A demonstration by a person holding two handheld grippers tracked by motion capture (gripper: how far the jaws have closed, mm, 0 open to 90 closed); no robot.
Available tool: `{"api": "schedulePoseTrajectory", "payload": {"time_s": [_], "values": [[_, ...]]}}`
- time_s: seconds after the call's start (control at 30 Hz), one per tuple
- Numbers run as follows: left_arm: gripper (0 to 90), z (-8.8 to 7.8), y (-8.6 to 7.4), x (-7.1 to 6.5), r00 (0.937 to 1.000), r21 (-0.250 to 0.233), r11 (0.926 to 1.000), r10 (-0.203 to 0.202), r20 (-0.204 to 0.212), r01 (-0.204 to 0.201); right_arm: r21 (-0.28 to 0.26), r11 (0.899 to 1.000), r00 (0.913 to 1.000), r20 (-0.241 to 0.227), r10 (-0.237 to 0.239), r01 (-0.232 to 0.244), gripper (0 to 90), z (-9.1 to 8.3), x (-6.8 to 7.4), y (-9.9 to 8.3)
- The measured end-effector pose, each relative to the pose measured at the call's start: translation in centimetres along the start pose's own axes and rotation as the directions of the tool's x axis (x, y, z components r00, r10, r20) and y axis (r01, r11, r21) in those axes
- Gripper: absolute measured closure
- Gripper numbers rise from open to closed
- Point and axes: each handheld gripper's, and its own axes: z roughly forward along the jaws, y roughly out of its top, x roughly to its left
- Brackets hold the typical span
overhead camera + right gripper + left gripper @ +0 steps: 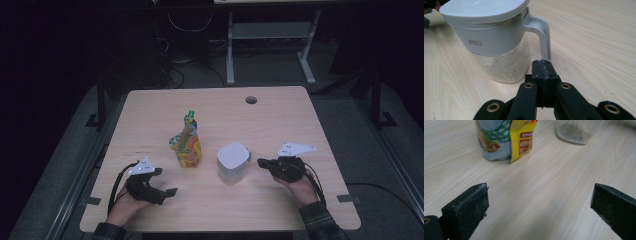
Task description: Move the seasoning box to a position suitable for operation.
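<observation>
A white lidded jug (233, 162) with a handle stands near the middle of the wooden table (150, 110); powder fills its clear lower part (506, 67). Left of it stands a colourful spouted pouch (187, 144) with a green cap, whose base (506, 142) appears ahead in the left gripper view. My right gripper (262, 162) sits just right of the jug, jaws pressed together with nothing between them, tips (542, 65) close to the handle (543, 37). My left gripper (169, 192) rests low at the front left, jaws wide apart over bare wood (539, 202), short of the pouch.
A round cable hole (251, 100) marks the table's far edge. Beyond the table stand a grey desk frame (270, 40) and loose cables on a dark floor. Bare wood lies between the grippers and along the table's front edge.
</observation>
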Motion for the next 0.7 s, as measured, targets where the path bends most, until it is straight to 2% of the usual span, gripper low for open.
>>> {"api": "schedulePoseTrajectory", "payload": {"time_s": [0.17, 0.3, 0.4, 0.47, 0.53, 0.6, 0.63, 0.7], "values": [[1.3, 0.3, 0.4, -0.9, 0.9997, -0.005, 0.9999, 0.013, 0.018, -0.013, -0.007, 1.000, 0.9998, 0.013, 0.015, -0.015, 89.7, -0.4, -0.4, -0.2], [4.0, 0.3, 1.0, -2.0, 0.9992, -0.044, 0.9988, 0.022, 0.034, -0.020, -0.014, 1.000, 0.9996, 0.018, 0.022, -0.022, 89.7, -0.3, -0.6, -0.2], [4.0, 0.3, 1.1, -2.5, 0.9989, -0.052, 0.9983, 0.028, 0.039, -0.026, -0.015, 0.999, 0.9993, 0.022, 0.029, -0.029, 89.7, -0.3, -0.6, -0.2], [4.0, 0.3, 1.3, -2.8, 0.9979, -0.051, 0.9977, 0.047, 0.044, -0.045, -0.013, 1.000, 0.9994, 0.025, 0.023, -0.023, 89.5, -0.1, -0.8, -0.2], [4.0, 0.5, 1.6, -3.5, 0.9971, -0.054, 0.9972, 0.055, 0.053, -0.052, -0.021, 1.000, 0.9992, 0.038, 0.016, -0.016, 73.1, 0.0, -0.9, -0.3], [4.0, 0.6, 1.9, -4.1, 0.9955, -0.061, 0.9958, 0.072, 0.063, -0.068, -0.034, 0.999, 0.9986, 0.044, 0.031, -0.029, 58.1, 0.0, -1.0, -0.4], [4.0, 0.6, 1.9, -4.1, 0.9955, -0.061, 0.9958, 0.072, 0.063, -0.068, -0.034, 0.999, 0.9986, 0.044, 0.031, -0.029, 58.1, 0.0, -1.0, -0.4], [4.0, 0.9, 2.2, -4.7, 0.9943, -0.065, 0.9950, 0.080, 0.071, -0.075, -0.036, 0.999, 0.9977, 0.064, 0.023, -0.021, 42.9, 0.1, -1.2, -0.6]]}}
